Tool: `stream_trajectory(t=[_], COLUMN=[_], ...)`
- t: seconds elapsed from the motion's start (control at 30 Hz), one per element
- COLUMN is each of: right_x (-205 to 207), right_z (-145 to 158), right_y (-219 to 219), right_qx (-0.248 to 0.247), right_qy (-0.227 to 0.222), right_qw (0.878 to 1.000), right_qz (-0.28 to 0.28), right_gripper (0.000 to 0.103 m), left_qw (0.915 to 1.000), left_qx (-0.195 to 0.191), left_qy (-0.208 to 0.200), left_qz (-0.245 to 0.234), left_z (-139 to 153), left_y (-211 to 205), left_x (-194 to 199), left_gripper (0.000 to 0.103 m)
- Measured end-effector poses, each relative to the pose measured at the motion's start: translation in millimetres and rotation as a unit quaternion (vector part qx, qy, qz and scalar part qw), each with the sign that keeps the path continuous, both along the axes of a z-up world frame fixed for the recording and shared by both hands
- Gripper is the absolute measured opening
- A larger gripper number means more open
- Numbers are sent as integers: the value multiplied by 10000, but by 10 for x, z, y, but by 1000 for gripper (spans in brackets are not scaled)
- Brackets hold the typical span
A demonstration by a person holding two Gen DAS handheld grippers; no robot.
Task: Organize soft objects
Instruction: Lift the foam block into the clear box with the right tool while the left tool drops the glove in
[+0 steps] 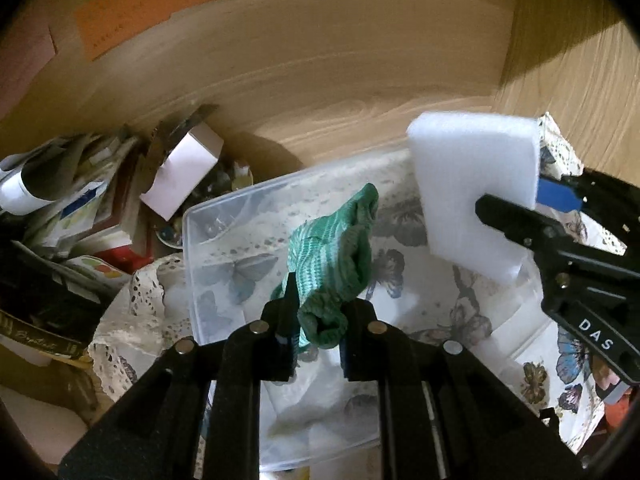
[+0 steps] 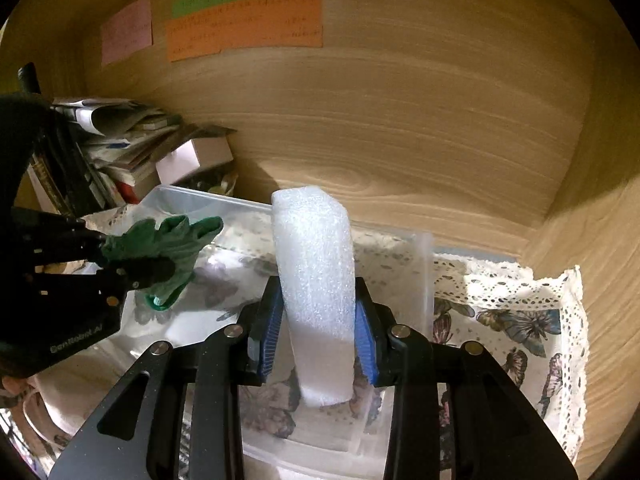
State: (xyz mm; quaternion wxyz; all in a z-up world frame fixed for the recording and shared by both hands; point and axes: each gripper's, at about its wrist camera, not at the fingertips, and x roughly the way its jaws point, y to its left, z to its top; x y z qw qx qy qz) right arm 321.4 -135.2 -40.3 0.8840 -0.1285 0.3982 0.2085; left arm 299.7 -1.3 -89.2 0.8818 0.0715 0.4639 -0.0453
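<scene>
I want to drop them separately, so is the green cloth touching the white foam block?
Apart. The left wrist view shows clear bin bottom between the green cloth and the white foam block, each held by its own hand-held gripper.

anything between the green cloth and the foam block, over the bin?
Nothing. In the right wrist view, only the clear bin shows below the gap between green cloth and foam block.

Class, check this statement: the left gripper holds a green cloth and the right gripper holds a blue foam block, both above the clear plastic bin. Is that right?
One detail is wrong: the foam block is white, not blue; only the right gripper's pads are blue, as the right wrist view shows. The left gripper does hold the green cloth, and both are above the clear bin.
</scene>
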Motion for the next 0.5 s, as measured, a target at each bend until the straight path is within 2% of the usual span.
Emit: stream_trajectory(t=[0.07,0.2,0.3,0.37,0.43,0.5], right_x=[9,-21,-57,-105,-164,-210], right_z=[-13,-7,13,50,118,192], right_y=[1,38,58,62,63,59], right_qx=[-25,-59,-62,-73,-88,-76], right_qy=[17,85,101,27,-113,-198], right_qw=[10000,9999,9999,10000,9999,9998], right_qz=[-8,40,69,58,48,57], right_gripper=[31,33,49,64,66,69], left_qw=[10000,10000,10000,9998,9993,9990], left_qx=[13,-12,-81,-153,-225,-229], left_qy=[13,-3,-44,-105,-275,-327], left_qz=[-24,-42,31,90,114,205], left_z=[9,91,174,244,361,473], left_y=[-23,-82,-6,17,43,67], left_x=[10,3,-8,-28,-90,-149], left_gripper=[15,26,31,41,51,57])
